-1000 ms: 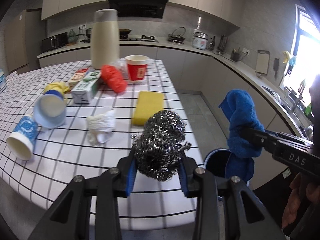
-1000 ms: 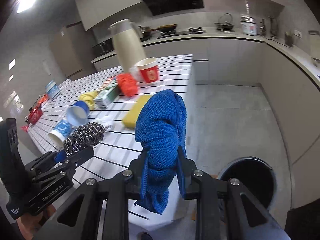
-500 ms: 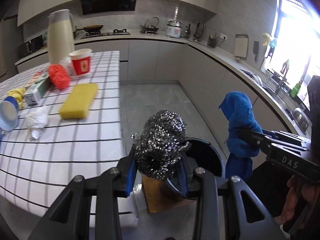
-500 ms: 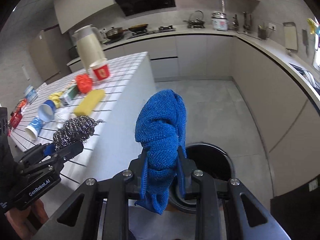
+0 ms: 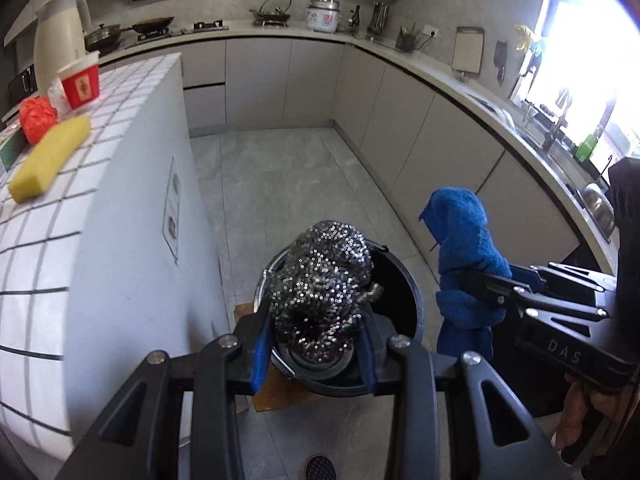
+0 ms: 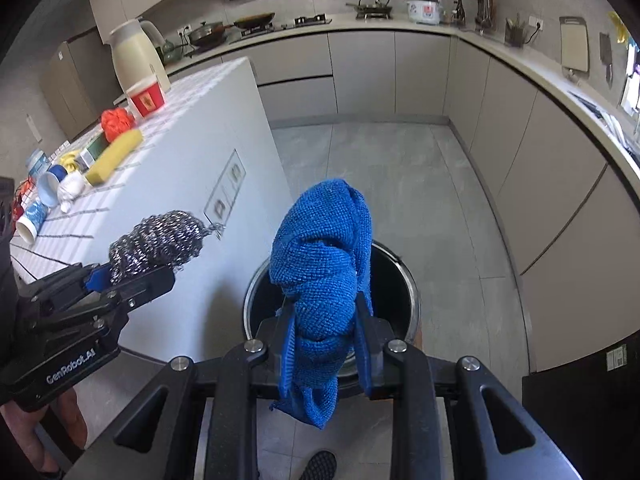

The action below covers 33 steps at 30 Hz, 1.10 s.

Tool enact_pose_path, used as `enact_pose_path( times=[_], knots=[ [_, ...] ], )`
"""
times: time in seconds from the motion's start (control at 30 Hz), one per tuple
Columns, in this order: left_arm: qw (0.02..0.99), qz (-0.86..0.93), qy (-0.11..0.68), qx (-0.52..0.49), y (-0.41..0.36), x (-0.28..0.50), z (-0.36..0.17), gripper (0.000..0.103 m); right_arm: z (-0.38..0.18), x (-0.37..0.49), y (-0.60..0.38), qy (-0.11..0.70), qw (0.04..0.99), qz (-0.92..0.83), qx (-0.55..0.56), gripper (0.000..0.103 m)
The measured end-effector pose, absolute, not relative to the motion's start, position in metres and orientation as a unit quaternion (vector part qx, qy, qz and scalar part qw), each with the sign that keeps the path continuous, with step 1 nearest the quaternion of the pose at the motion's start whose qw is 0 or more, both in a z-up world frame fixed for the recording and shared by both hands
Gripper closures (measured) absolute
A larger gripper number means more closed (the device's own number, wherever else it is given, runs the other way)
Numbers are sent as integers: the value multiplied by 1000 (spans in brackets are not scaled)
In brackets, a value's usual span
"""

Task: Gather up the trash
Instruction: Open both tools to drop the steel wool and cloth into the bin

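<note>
Wiry steel scourer (image 5: 320, 280), nubby blue cloth (image 6: 324, 280)

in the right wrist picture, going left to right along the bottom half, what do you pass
Left tongs gripping the steel wool scourer → trash bin with the blue cloth in front of it, clamped in the right tongs.

Both cams sit just behind their jaws, tilted steeply down at the floor, close above the bin (image 5: 404, 280) (image 6: 408, 280). Left view faces the far counter and window, right gripper (image 5: 480, 280) at its right edge. Right view faces the same way, left gripper (image 6: 132, 276) at its left edge. Shared: bin, surface (image 5: 120, 128) (image 6: 192, 136), far cabinets.
</note>
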State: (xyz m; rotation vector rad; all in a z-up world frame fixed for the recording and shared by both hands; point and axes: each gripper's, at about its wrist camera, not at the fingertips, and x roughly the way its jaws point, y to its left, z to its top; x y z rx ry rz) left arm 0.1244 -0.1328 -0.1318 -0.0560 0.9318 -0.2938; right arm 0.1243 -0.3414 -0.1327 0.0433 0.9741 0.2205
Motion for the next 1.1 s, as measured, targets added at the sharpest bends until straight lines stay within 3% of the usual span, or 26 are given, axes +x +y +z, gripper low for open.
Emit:
enact_pose_path(
  times=[0.33, 0.43, 0.47, 0.53, 0.57, 0.6, 0.73, 0.83, 0.9, 1.1],
  knots=[
    [852, -137, 504, -47, -151, 152, -187, 66, -207, 157, -345, 508, 847, 156, -7, 75],
    [836, -139, 527, -70, -147, 162, -204, 58, -229, 171, -339, 516, 839, 174, -24, 73],
    [832, -128, 534, -76, -144, 164, -209, 49, -237, 176, -337, 518, 836, 179, -32, 69],
    [837, -107, 531, -76, -139, 164, -211, 31, -253, 184, -336, 522, 833, 177, -57, 44],
    [841, -100, 527, -74, -137, 162, -210, 30, -259, 187, -337, 520, 835, 167, -71, 20],
    [842, -97, 526, -70, -136, 161, -208, 30, -264, 188, -339, 519, 836, 159, -82, 16],
    [854, -81, 513, -42, -142, 150, -198, 29, -270, 194, -358, 534, 832, 132, -74, 16],
    [863, -66, 500, -31, -144, 140, -187, 11, -262, 195, -368, 529, 839, 105, -64, 6],
    [867, -62, 494, -24, -141, 137, -183, 6, -257, 196, -376, 526, 844, 95, -49, 0],
    [876, -57, 478, -14, -146, 123, -154, 4, -230, 198, -383, 517, 852, 80, -15, 0]
  ],
)
